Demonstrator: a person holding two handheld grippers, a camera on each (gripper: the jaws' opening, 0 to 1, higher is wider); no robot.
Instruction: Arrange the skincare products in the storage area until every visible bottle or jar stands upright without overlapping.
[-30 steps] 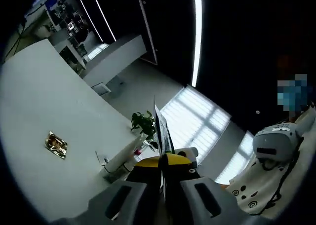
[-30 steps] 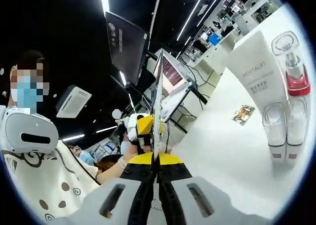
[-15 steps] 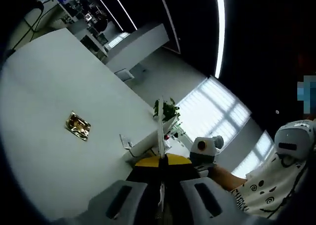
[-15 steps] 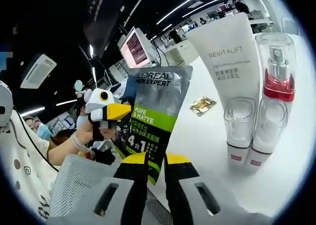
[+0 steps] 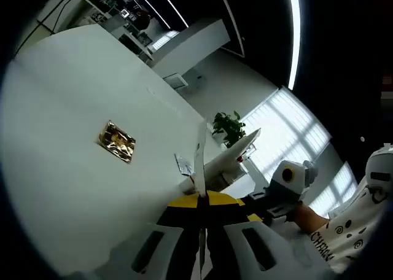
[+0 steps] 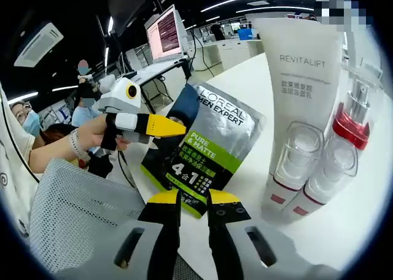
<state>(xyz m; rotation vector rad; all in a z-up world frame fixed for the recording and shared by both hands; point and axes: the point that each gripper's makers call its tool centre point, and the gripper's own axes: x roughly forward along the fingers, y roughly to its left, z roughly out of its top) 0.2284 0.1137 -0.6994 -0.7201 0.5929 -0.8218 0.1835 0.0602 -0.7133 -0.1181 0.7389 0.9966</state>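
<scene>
A grey L'Oreal Men Expert sachet [image 6: 206,145] with a green band hangs face-on in the right gripper view. My left gripper [image 6: 178,128] pinches its left edge. In the left gripper view the same sachet [image 5: 199,160] rises edge-on from my shut left gripper [image 5: 200,197]. My right gripper [image 6: 194,201] has its jaws slightly apart, with the sachet's lower corner in the gap. A white Revitalift tube [image 6: 307,77] stands upright on the table. Beside it are two small clear-capped bottles [image 6: 295,169] and a pump bottle with a red collar [image 6: 351,117]. The right gripper [image 5: 284,183] shows at the right.
A small gold packet [image 5: 116,140] lies on the white table [image 5: 61,108]. A white tube-like item [image 5: 230,159] lies near the far edge by a plant. A person's hand [image 6: 80,146] holds the left gripper above a mesh chair [image 6: 73,218]. A monitor [image 6: 163,31] stands behind.
The right jaws have parted from tightly shut. The sachet turned from edge-on to face-on in the right gripper view and came closer to the bottles. Both cameras shifted.
</scene>
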